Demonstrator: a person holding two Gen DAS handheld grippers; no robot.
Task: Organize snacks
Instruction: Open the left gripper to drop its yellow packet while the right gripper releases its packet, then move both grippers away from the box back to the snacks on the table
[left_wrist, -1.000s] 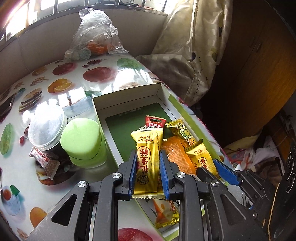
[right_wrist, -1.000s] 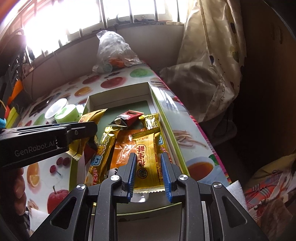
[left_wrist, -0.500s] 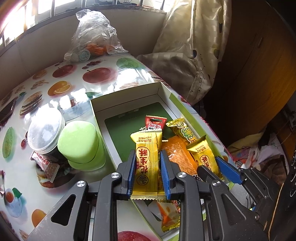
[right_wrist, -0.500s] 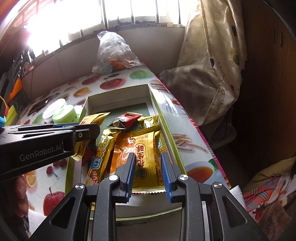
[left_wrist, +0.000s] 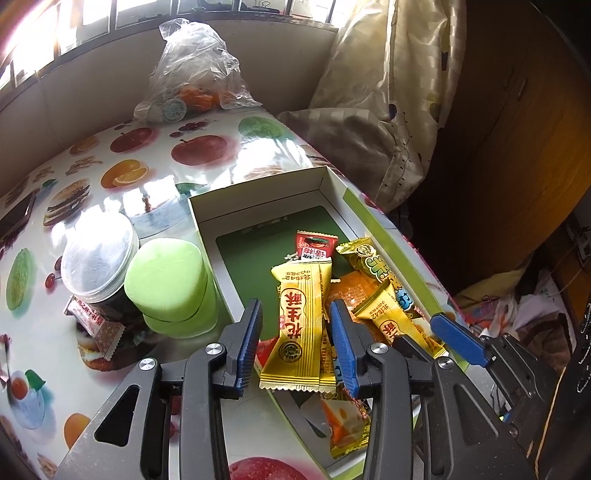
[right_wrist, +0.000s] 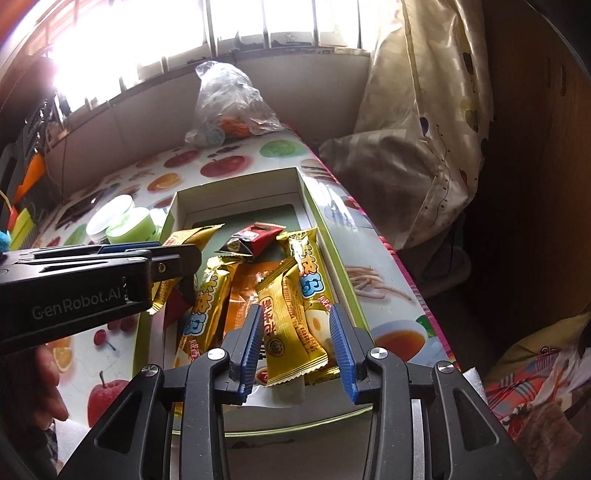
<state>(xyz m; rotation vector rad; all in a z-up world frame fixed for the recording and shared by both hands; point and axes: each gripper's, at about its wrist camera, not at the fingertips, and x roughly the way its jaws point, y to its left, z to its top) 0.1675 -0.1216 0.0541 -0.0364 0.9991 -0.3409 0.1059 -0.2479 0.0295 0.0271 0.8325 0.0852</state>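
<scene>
A white cardboard box (left_wrist: 258, 184) with a green floor holds several snack packets. My left gripper (left_wrist: 297, 343) hangs over the box's near left corner. Its jaws are opening, and a yellow packet with red print (left_wrist: 299, 325) sits loose between the blue pads, with a gap on the left side. My right gripper (right_wrist: 297, 343) is over the box's (right_wrist: 236, 184) near end. Its jaws are opening too, and a second yellow packet (right_wrist: 291, 325) lies tilted on the pile between them, clear of both pads. A red packet (left_wrist: 316, 243) and gold packets (right_wrist: 303, 266) lie further in.
A green-lidded jar (left_wrist: 166, 280) and a clear-lidded jar (left_wrist: 96, 258) stand left of the box, with a small wrapped sweet (left_wrist: 92, 321) beside them. A plastic bag (left_wrist: 192, 85) sits at the table's far end. A cushion (left_wrist: 369, 147) and the table edge lie to the right. A hand (right_wrist: 48, 380) holds the left gripper.
Both pairs of jaws have widened and let go of their yellow packets. The right packet has dropped and tilted onto the pile. Neither hand has shifted.
</scene>
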